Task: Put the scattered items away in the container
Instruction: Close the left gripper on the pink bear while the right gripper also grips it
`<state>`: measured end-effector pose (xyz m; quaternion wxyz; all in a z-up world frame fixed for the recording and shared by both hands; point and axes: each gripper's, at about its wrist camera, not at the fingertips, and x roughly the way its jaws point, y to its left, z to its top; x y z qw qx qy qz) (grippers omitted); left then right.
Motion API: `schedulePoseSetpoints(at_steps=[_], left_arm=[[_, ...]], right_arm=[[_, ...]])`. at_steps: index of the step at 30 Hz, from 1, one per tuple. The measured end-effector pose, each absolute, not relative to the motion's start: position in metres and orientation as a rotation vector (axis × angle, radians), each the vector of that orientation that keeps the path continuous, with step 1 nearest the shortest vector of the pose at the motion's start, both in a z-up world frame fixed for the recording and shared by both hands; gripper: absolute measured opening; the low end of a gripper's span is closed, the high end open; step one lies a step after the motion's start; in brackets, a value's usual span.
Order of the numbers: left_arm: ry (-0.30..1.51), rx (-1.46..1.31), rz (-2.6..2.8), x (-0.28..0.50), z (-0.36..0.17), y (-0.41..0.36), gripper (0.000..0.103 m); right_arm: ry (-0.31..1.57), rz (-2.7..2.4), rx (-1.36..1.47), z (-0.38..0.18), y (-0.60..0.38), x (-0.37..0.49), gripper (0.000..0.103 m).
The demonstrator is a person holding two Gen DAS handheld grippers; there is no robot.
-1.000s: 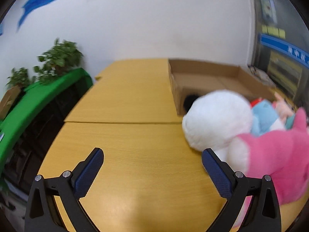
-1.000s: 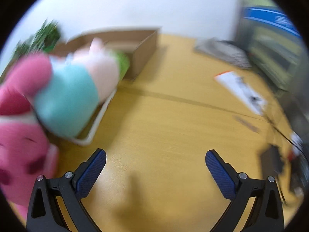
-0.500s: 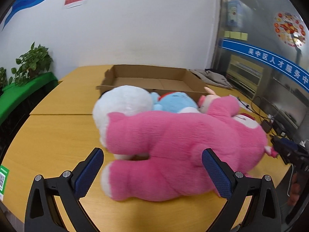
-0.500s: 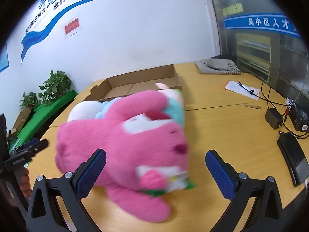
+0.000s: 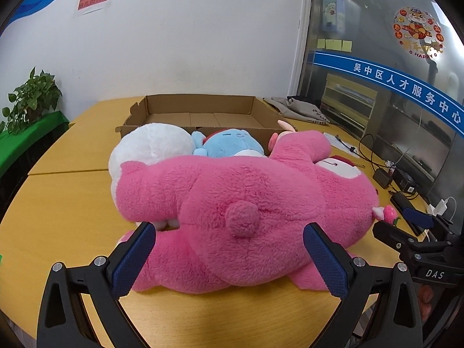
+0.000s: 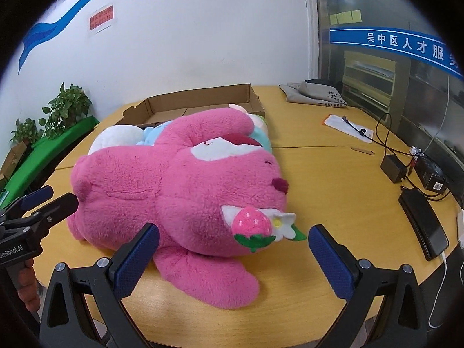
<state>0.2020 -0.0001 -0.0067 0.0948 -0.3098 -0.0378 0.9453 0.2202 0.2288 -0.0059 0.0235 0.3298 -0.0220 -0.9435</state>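
The pink plush bear point(image 5: 246, 203) lies across the bench point(image 5: 63, 203) in front of the cardboard box point(image 5: 200, 110), blocking its near wall together with the white plush point(image 5: 153, 145) and blue plush point(image 5: 229, 145). The bench's left side is bare; chargers and cables point(image 6: 411, 171) crowd its right edge.

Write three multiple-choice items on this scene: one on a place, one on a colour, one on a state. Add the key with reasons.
1. Where does the big pink plush bear lie?
A. inside the box
B. on the wooden table, in front of the box
C. on the floor

2. What colour is the plush toy between the white plush toy and the shallow cardboard box?
A. light blue
B. yellow
C. black

3. How do the jaws of the left gripper stand?
A. shut on the bear
B. shut on nothing
C. open

Key: 1 B, the bear rests on the tabletop before the box. 2 A, its head is light blue. 3 C, the jaws stand wide apart.
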Motion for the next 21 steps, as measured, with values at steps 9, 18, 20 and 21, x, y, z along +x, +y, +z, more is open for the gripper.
schedulePoseSetpoints(at_steps=[9,18,20,21], left_arm=[[-0.170,-0.969,2.759,0.174,-0.016,-0.007,0.103],[-0.186,-0.995,2.692,0.154,-0.024,-0.005,0.103],[-0.186,-1.001,2.676,0.150,-0.027,-0.005,0.103],[-0.193,-1.005,2.662,0.148,-0.028,-0.005,0.103]], right_arm=[[-0.063,-2.879,1.073,-0.009,0.228,0.188,0.103],[-0.054,-2.857,1.104,-0.013,0.231,0.165,0.103],[-0.049,-2.851,1.097,-0.013,0.231,0.160,0.103],[-0.045,-2.845,1.093,-0.014,0.231,0.156,0.103]])
